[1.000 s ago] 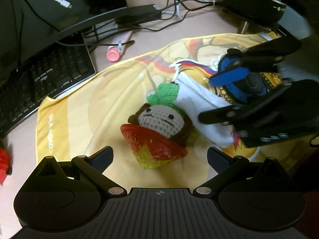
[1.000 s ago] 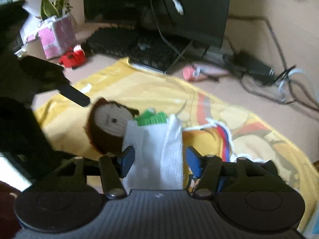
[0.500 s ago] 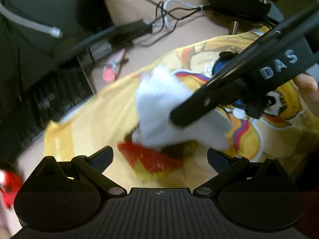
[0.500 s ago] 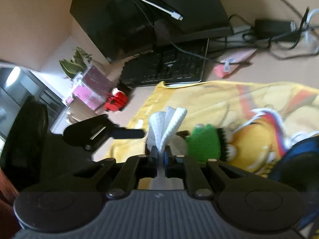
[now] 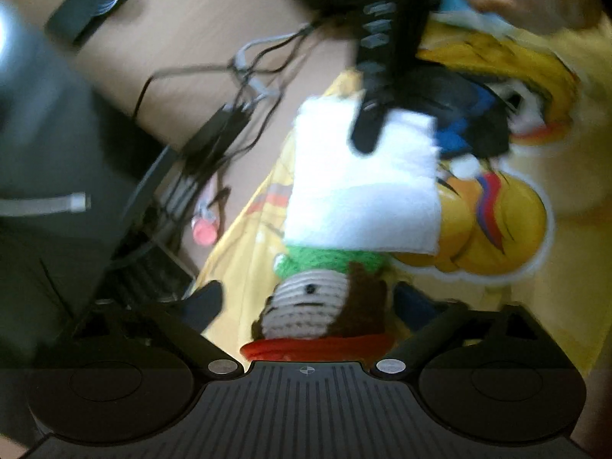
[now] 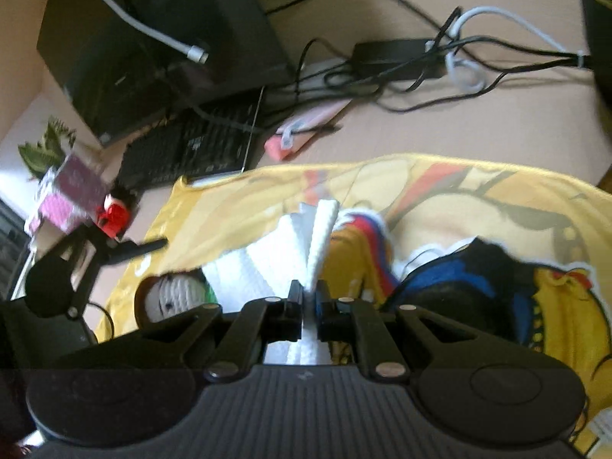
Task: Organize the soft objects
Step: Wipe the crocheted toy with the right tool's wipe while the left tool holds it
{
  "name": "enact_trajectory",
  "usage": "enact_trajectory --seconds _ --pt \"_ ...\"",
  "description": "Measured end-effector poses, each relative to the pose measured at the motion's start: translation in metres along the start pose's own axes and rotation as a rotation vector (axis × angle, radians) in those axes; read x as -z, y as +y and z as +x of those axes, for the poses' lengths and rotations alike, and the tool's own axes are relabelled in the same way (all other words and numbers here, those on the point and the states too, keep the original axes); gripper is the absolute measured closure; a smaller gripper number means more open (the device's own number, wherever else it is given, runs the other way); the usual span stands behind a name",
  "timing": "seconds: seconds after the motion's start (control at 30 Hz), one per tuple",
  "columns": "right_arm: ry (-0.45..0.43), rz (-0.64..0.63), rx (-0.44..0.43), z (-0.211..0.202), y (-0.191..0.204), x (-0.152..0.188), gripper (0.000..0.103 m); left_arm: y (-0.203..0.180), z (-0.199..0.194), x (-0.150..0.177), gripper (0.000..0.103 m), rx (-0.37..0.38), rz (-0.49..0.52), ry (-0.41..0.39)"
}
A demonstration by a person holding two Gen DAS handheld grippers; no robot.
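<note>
Our left gripper (image 5: 310, 302) is closing its fingers around the crocheted doll (image 5: 321, 306), which lies between them at twelve o'clock on the yellow cloth (image 5: 535, 267). Our right gripper (image 6: 309, 306) grips the white cloth (image 6: 306, 244), hanging just beyond the doll's green top.

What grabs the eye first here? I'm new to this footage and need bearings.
The white folded cloth stands out, pinched in the right gripper above the yellow printed cloth. Just below it lies a crocheted doll, between the closing fingers of the left gripper.
</note>
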State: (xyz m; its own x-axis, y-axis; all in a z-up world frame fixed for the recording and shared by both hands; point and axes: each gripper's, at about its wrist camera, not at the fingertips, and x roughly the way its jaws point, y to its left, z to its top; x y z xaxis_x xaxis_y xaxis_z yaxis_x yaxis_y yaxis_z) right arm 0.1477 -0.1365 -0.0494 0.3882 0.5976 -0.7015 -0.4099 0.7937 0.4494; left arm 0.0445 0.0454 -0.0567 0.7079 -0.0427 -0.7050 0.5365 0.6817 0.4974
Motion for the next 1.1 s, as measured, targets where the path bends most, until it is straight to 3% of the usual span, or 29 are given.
enact_trajectory --seconds 0.03,0.27,0.3,0.47,0.53,0.6,0.67,0.77,0.87,0.93,0.97,1.03,1.1 --pt "-0.009 0.008 -0.002 -0.002 -0.002 -0.002 0.096 0.010 0.003 0.000 0.029 0.024 -0.080 0.011" --pt "-0.037 0.052 0.001 -0.016 -0.014 -0.005 0.096 0.074 0.027 0.008 0.034 0.200 -0.607 0.067" --pt "-0.042 0.055 -0.003 -0.018 -0.014 -0.006 0.096 0.082 0.030 0.011 0.038 0.239 -0.684 0.071" --pt "-0.074 0.062 -0.098 -0.037 -0.007 -0.013 0.096 0.110 0.031 0.032 0.038 0.523 -1.123 0.041" --pt "-0.061 0.065 -0.169 -0.039 0.000 -0.013 0.096 0.112 0.033 0.040 0.038 0.572 -1.241 0.037" --pt "-0.037 0.033 -0.175 -0.034 0.009 -0.011 0.096 0.111 0.036 0.046 0.038 0.533 -1.282 0.060" --pt "-0.003 -0.047 -0.105 -0.020 0.020 -0.004 0.096 0.109 0.037 0.052 0.032 0.484 -1.294 0.088" --pt "0.052 -0.123 -0.062 0.004 0.031 0.004 0.095 0.107 0.039 0.061 0.023 0.477 -1.334 0.103" --pt "0.031 -0.254 0.006 0.020 0.047 0.008 0.083 0.107 0.037 0.071 0.016 0.452 -1.368 0.112" --pt "0.011 -0.325 0.023 0.023 0.055 0.006 0.062 0.109 0.032 0.075 0.013 0.438 -1.373 0.103" --pt "0.009 -0.344 0.029 0.025 0.057 0.005 0.058 0.111 0.028 0.076 0.012 0.432 -1.372 0.095" --pt "0.014 -0.357 0.025 0.030 0.055 0.002 0.055 0.112 0.018 0.071 0.009 0.433 -1.315 0.057" --pt "0.029 -0.313 -0.001 0.030 0.050 -0.001 0.059 0.108 0.003 0.057 0.008 0.448 -1.181 -0.002"
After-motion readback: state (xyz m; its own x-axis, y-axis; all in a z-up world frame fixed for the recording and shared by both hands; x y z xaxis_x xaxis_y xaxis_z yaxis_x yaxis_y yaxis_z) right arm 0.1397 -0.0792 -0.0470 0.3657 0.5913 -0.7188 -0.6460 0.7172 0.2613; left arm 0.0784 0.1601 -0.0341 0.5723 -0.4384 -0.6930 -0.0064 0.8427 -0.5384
